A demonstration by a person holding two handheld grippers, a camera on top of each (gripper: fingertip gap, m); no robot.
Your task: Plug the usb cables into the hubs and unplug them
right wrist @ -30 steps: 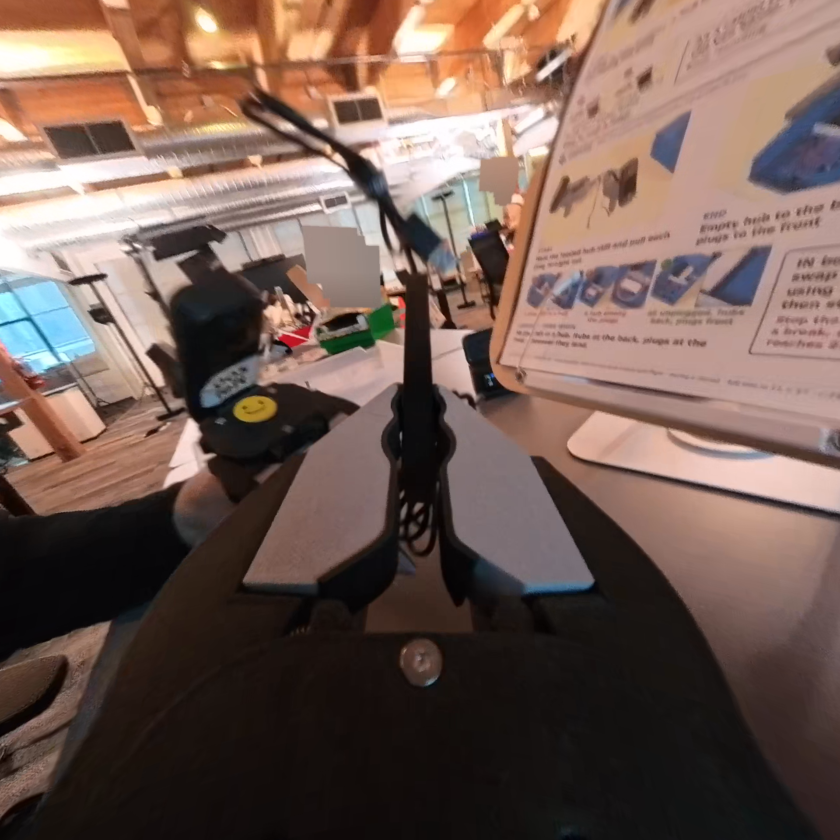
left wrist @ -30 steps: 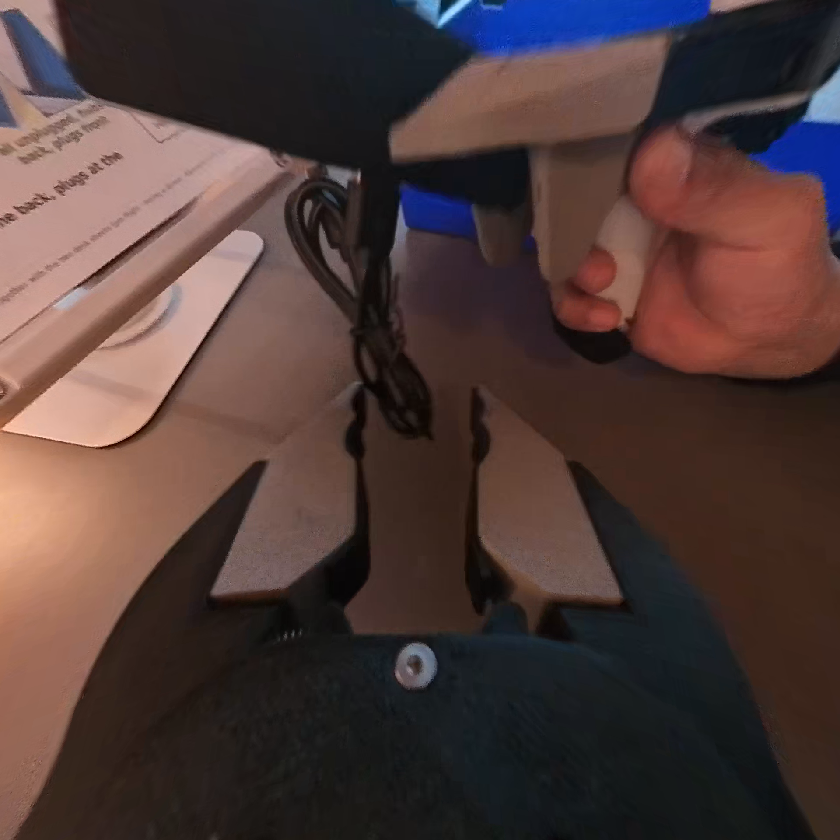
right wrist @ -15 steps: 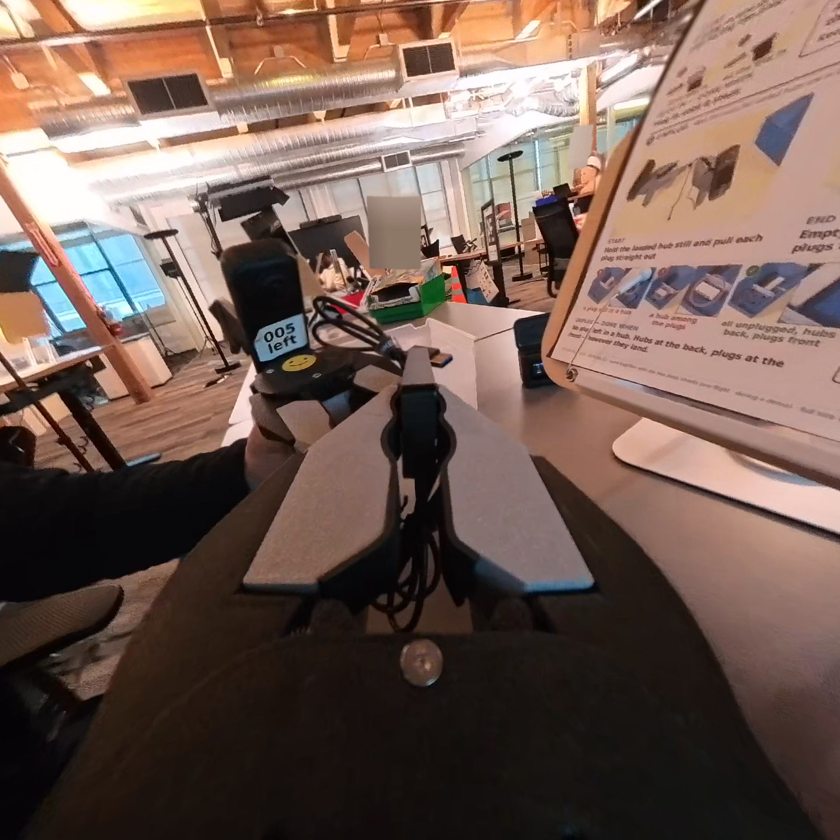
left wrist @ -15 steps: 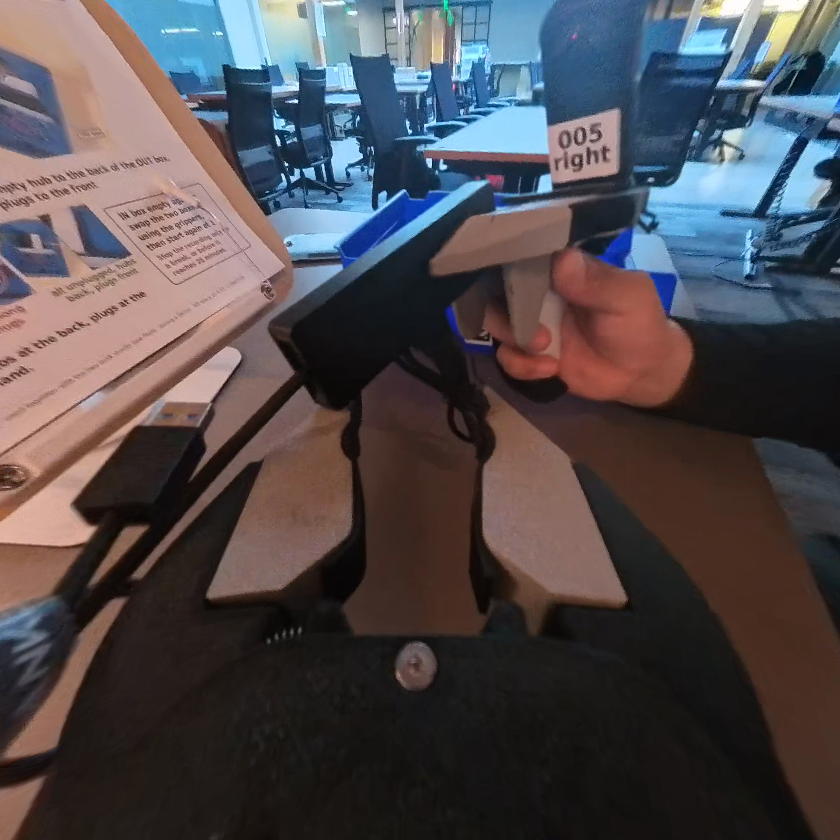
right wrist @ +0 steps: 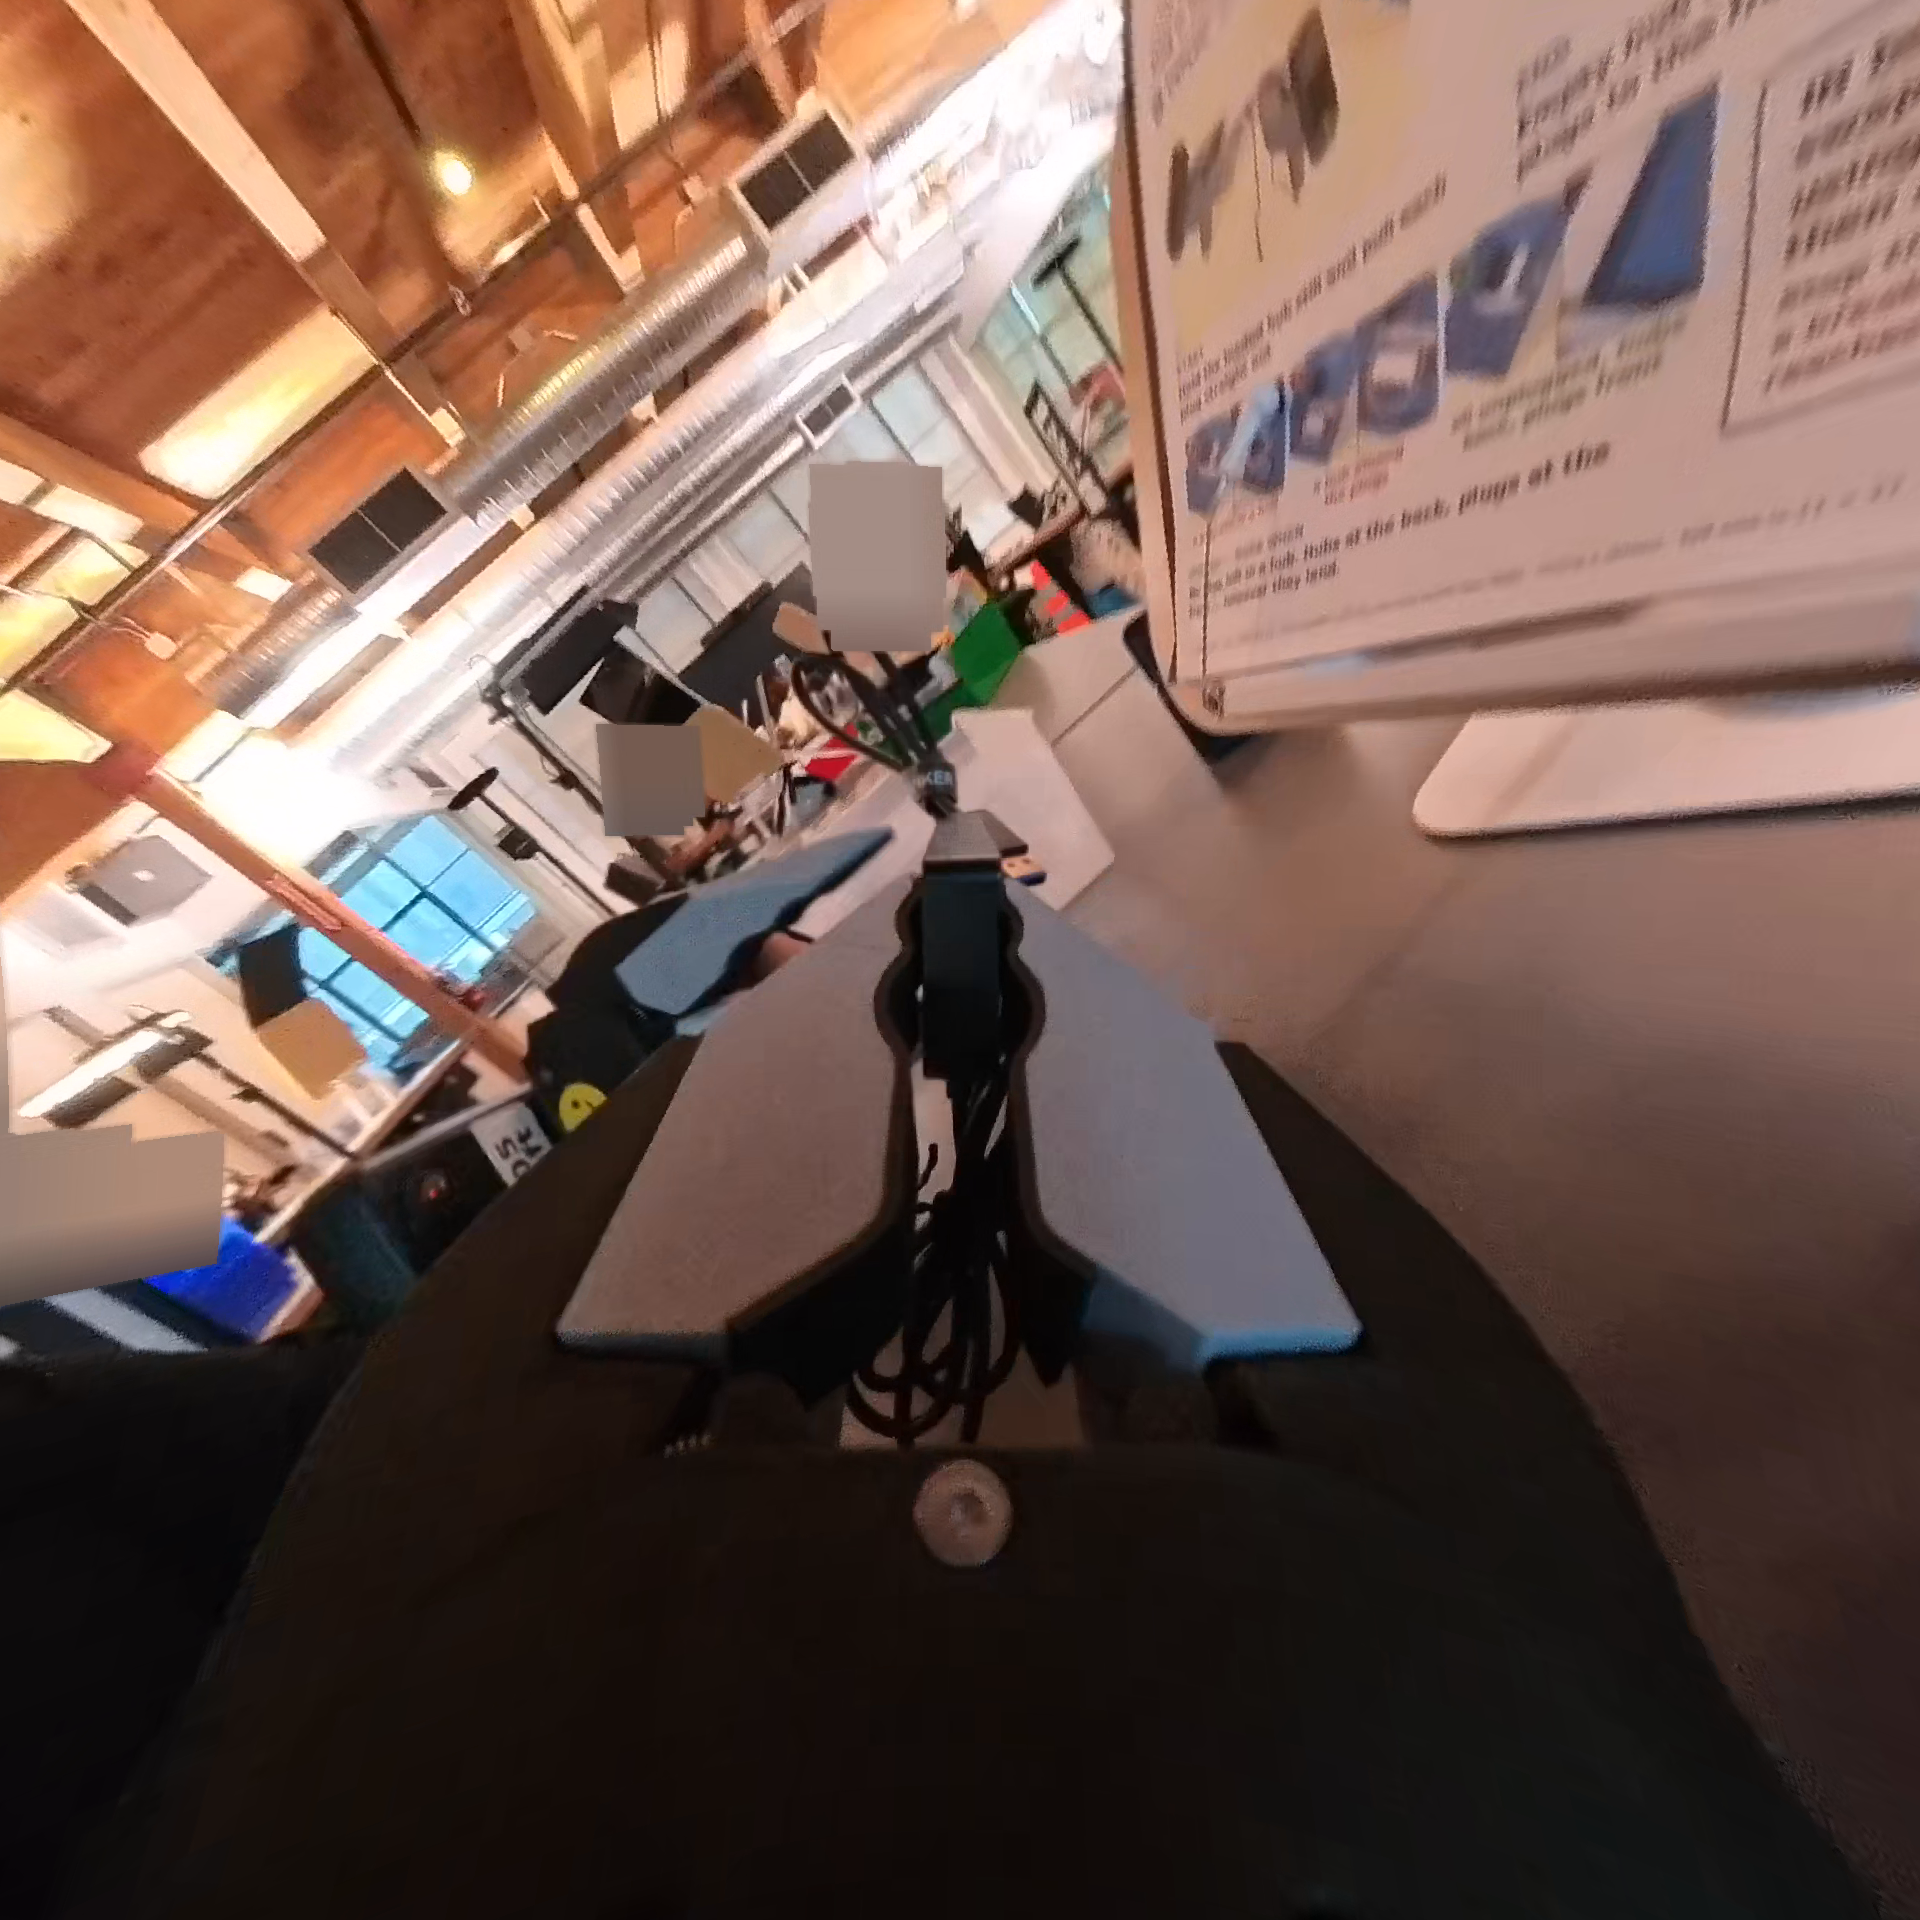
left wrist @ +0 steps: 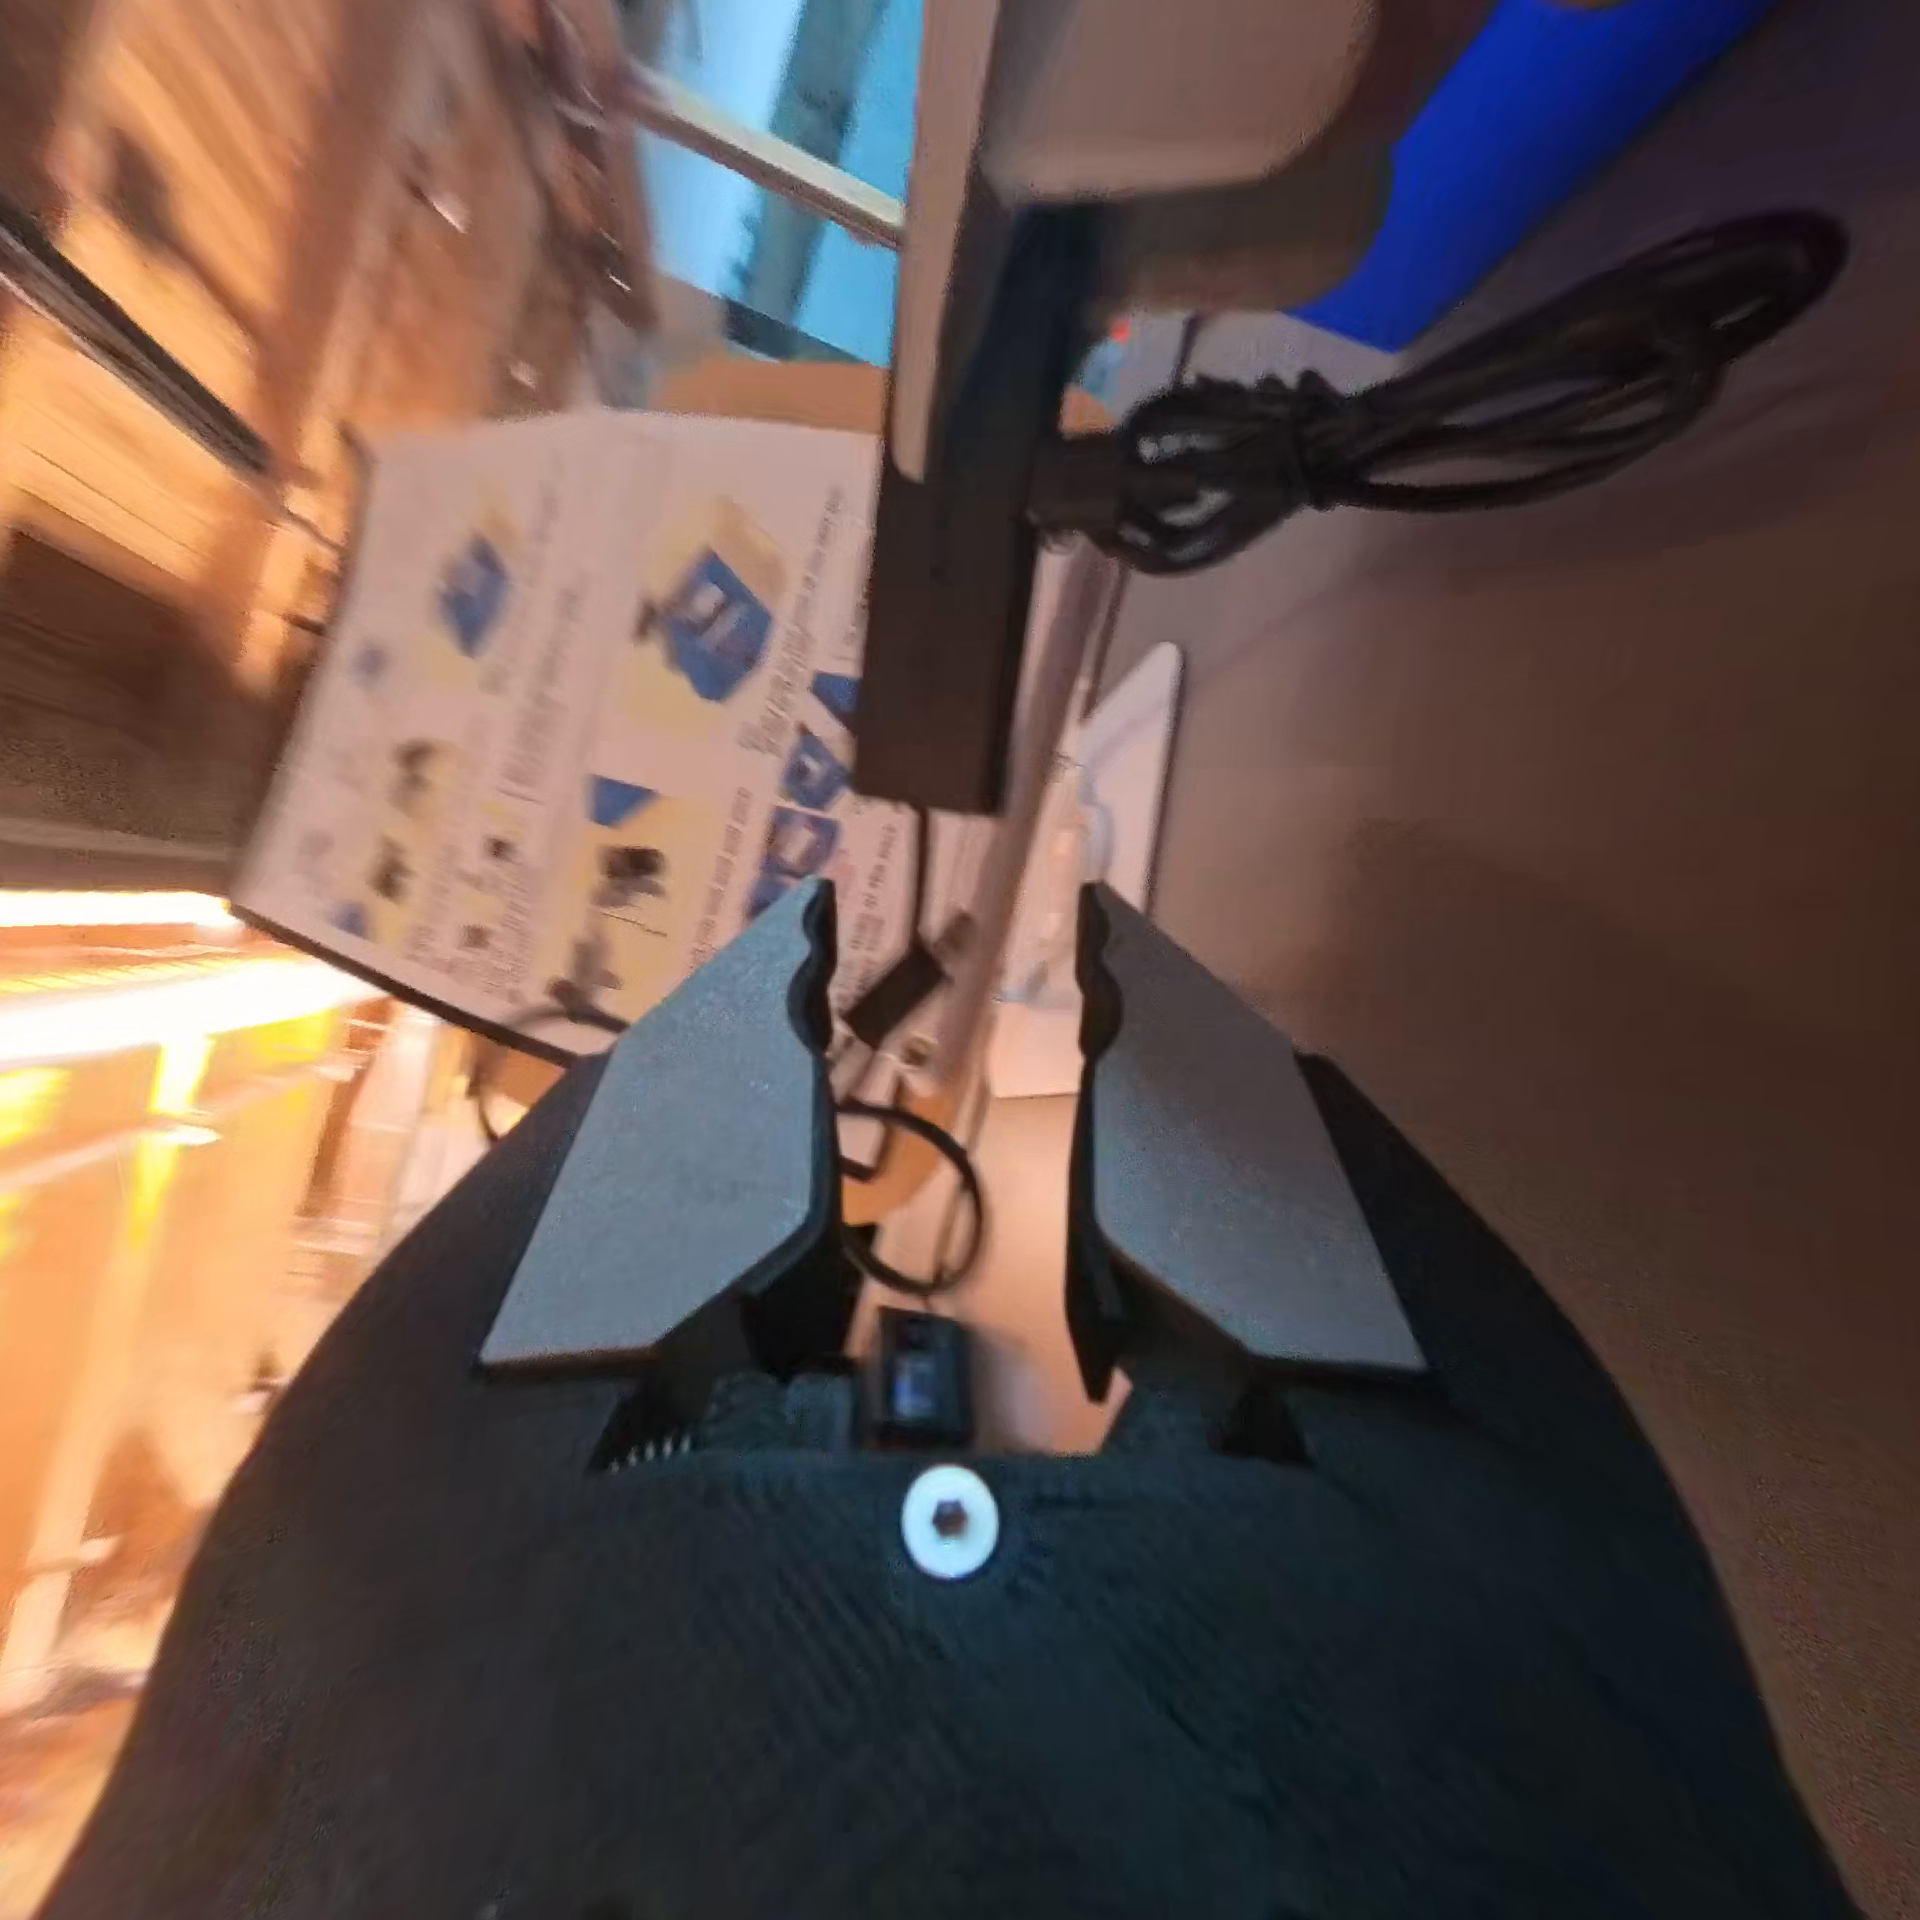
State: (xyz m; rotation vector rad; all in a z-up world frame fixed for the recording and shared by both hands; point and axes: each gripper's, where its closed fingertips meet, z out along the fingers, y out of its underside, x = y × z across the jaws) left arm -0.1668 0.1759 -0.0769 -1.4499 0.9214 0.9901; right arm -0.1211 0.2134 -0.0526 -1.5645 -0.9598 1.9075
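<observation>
My right gripper [right wrist: 961,920] is shut on the black plug body of a USB cable [right wrist: 961,977]. The cable's coiled bundle [right wrist: 951,1247] hangs between the fingers, and a plug end with a blue tip [right wrist: 1013,862] sticks out past them. In the left wrist view the same bundle [left wrist: 1403,416] hangs from the right gripper's finger [left wrist: 945,520], with a loose plug [left wrist: 899,992] dangling below. My left gripper [left wrist: 951,914] is open and empty, rolled onto its side, close to the right one. Its finger [right wrist: 748,914] shows in the right wrist view. No hub is clearly visible.
An instruction sheet on a stand [right wrist: 1507,312] with a white base [right wrist: 1662,779] stands on the dark table [right wrist: 1558,1143]. It also shows in the left wrist view [left wrist: 582,707]. A blue bin [left wrist: 1507,156] sits behind. A small black device [left wrist: 914,1382] lies near the stand. Across from one pair of fingers to the other is roughly 7 cm.
My left gripper has rolled onto its side and swung toward the stand, staying open. The right gripper keeps its hold on the cable and has tilted a little.
</observation>
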